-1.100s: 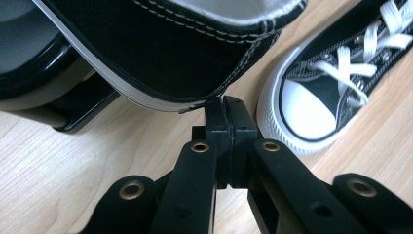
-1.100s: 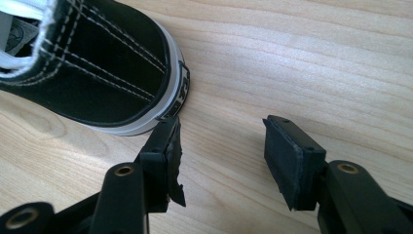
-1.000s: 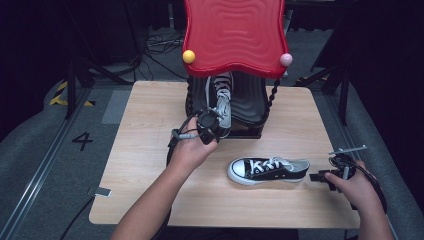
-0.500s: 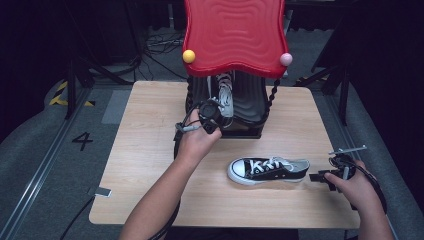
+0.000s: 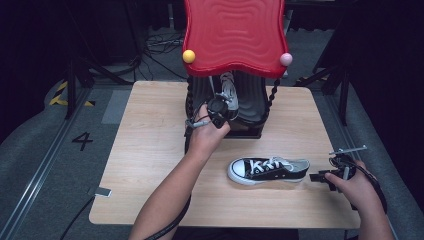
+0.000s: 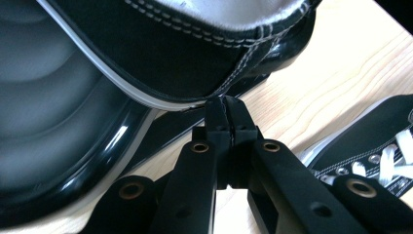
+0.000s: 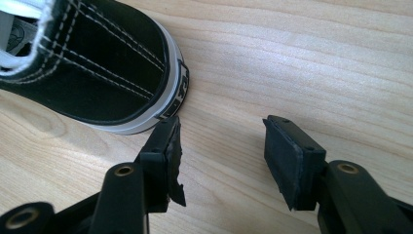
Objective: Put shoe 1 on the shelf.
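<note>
The left hand-held gripper (image 5: 218, 106) sits in the middle of the high view, at the open front of a black shoe rack (image 5: 250, 107) under a red wavy top (image 5: 234, 35). Its jaws are clenched, and in the left gripper view their tips touch the lower edge of a black sneaker (image 6: 195, 53) standing on the rack's glossy tray; whether they pinch any fabric or a lace I cannot tell. The second sneaker (image 5: 268, 170) lies on its sole on the tabletop (image 5: 150, 150), lower right of centre, toe pointing left. The right hand-held gripper (image 5: 325, 176) rests just beside its heel, jaws released and apart with nothing between them.

The step in hand looks like settling the first sneaker in the rack. To do it well, push along the sole line rather than against the soft upper, keep the motion slow so the shoe stays upright, and draw the tips straight back.
</note>
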